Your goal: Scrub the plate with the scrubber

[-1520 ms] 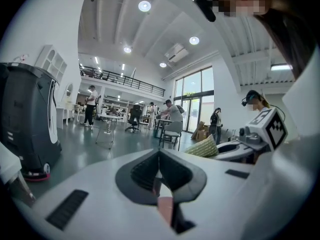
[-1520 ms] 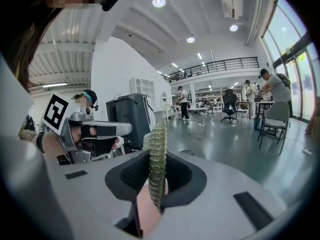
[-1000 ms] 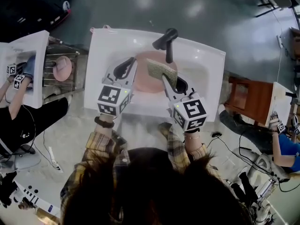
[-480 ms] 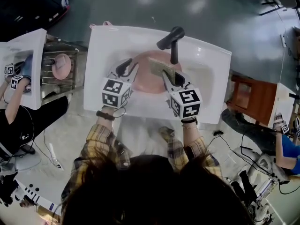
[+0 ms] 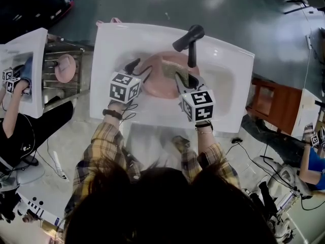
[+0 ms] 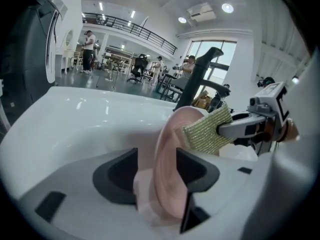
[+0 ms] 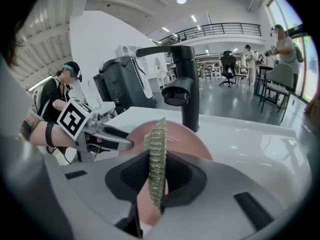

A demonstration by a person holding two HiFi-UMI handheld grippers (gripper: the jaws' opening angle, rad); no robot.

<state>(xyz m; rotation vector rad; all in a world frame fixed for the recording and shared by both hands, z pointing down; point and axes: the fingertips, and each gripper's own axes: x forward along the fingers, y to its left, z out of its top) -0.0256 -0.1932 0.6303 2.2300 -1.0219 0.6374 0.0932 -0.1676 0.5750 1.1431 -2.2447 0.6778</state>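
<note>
While the pink plate (image 5: 155, 85) sits in the basin of the white sink (image 5: 119, 42), just in front of the black faucet (image 5: 189, 38), we bring both grippers in over the near rim. Our left gripper (image 6: 157, 158) has its jaws released: they have just been opening, and the plate's near rim runs up between them without either pad pressing on it. From that gripper's own view, the plate stands edge-on in the gap, closer to the right-hand jaw.

Our right gripper (image 7: 156, 170) is clenched on the scrubber (image 7: 158, 146) — a yellow-green, coarse-woven pad pinched along its lower part, with the rest of it sticking out past the jaw tips. Seen from the left gripper view, the scrubber's free end lies against the upper part of the plate's face, below the faucet's spout. In the head view the two grippers sit side by side, the left at the plate's left edge and the right at its right edge, both angled downward into the basin.
</note>
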